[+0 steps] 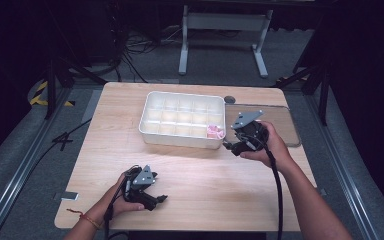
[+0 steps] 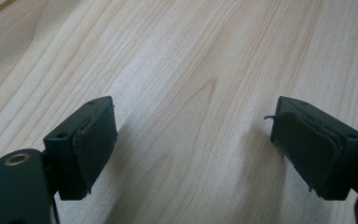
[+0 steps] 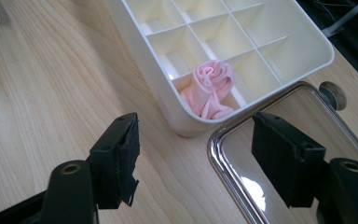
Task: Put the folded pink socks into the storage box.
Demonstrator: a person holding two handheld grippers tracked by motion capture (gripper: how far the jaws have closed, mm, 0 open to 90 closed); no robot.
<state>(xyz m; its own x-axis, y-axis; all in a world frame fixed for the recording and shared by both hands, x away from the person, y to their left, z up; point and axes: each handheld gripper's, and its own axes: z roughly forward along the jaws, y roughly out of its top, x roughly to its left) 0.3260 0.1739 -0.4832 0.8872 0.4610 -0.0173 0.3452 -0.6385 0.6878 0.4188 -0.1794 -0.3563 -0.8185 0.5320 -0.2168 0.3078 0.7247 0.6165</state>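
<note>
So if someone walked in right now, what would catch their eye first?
Probably the rolled pink cloth, sitting alone in a corner compartment of the white divided tray, the corner nearest the right gripper. That gripper hangs open just beside the tray, over the edge of a clear lid. The left gripper, also open, rests near the table's front edge.

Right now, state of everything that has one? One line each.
left hand-held gripper: open, nothing between its jaws, low over bare table.
right hand-held gripper: open, holding nothing, beside the tray's corner.
divided tray: upright, lid off, compartments empty but one.
pink rolled cloth: tucked in the tray's corner compartment, not gripped.
clear lid: lying flat on the table beside the tray.
</note>
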